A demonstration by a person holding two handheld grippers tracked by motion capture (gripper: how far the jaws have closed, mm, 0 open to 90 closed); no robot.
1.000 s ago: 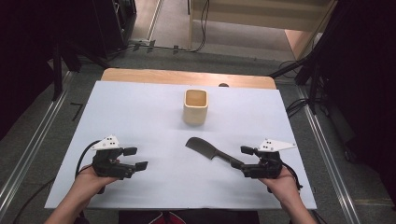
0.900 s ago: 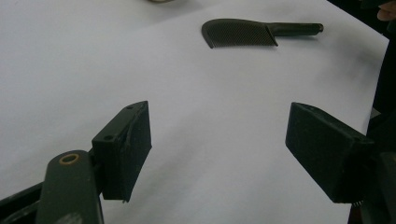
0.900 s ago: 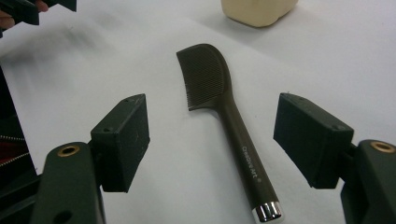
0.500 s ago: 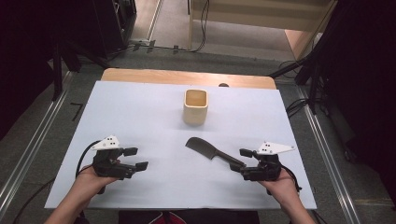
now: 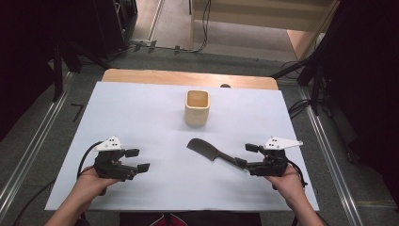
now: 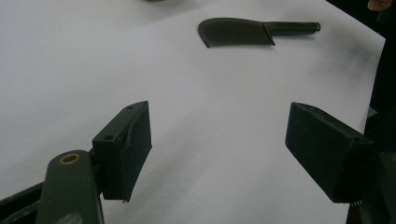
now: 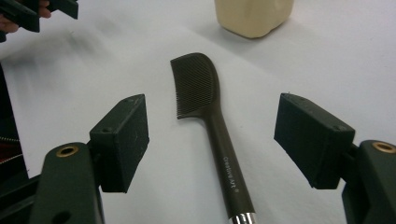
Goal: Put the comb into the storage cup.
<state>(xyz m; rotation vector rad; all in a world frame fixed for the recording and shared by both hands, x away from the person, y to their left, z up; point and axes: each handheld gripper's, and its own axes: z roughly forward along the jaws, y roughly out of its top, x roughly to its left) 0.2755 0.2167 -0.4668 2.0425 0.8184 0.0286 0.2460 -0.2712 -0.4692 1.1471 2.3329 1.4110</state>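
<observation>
A dark comb (image 5: 206,149) lies flat on the white sheet, its handle (image 7: 229,176) pointing at my right gripper (image 5: 246,156). That gripper is open; in the right gripper view the handle runs between its two jaws, touching neither, with the comb's teeth (image 7: 190,85) ahead. A cream square cup (image 5: 196,107) stands upright beyond the comb, and its base (image 7: 254,16) appears in the right gripper view. My left gripper (image 5: 137,159) rests open at the front left, with nothing between its jaws. From the left gripper (image 6: 217,149) the comb (image 6: 238,31) lies well ahead.
The white sheet (image 5: 141,117) covers a wooden table whose bare strip (image 5: 155,76) shows at the far edge. Metal rails and cables run along the floor on both sides. The left gripper (image 7: 37,11) shows at the top left of the right gripper view.
The right gripper has shifted only slightly beside the comb's handle. The left gripper, the comb and the cup have not moved.
</observation>
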